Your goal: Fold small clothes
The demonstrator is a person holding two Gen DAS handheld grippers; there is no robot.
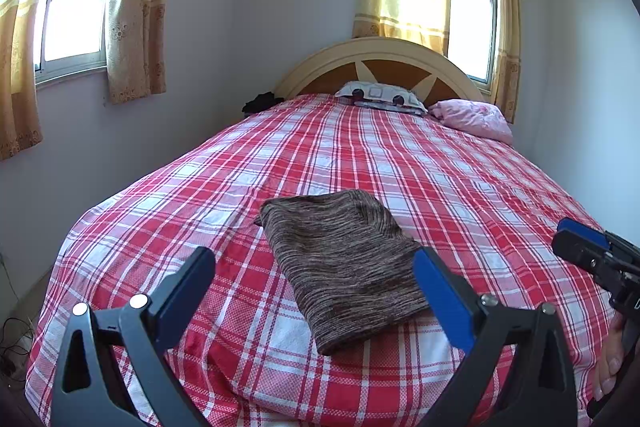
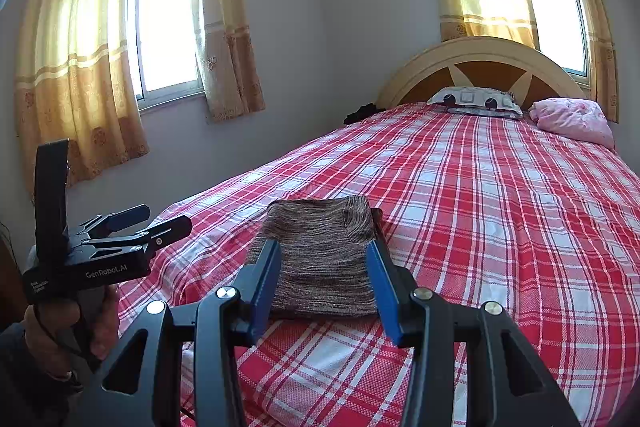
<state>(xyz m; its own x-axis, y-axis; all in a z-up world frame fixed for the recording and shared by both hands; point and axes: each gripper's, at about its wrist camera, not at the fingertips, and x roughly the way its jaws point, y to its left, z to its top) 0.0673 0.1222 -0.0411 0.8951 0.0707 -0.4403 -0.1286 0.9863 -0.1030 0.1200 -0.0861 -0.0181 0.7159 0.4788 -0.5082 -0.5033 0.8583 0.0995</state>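
A folded brown striped garment (image 1: 344, 267) (image 2: 320, 259) lies flat near the foot of the bed with the red plaid cover (image 1: 460, 179) (image 2: 500, 211). My left gripper (image 1: 314, 259) hovers just short of it, jaws wide apart with nothing between the pads. It also shows at the left of the right wrist view (image 2: 160, 221), held by a hand (image 2: 72, 327). My right gripper (image 2: 323, 247) stands partly open before the garment's near edge, its blue pads framing the cloth without pressing on it. Its tip shows at the right edge of the left wrist view (image 1: 580, 239).
At the head of the bed lie a patterned pillow (image 1: 380, 95) and a pink bundle (image 1: 476, 117) under a curved headboard (image 1: 380, 55). A dark item (image 1: 260, 101) sits at the far left corner. Curtained windows (image 2: 164, 27) line the walls. Cables (image 1: 12, 351) lie on the floor at left.
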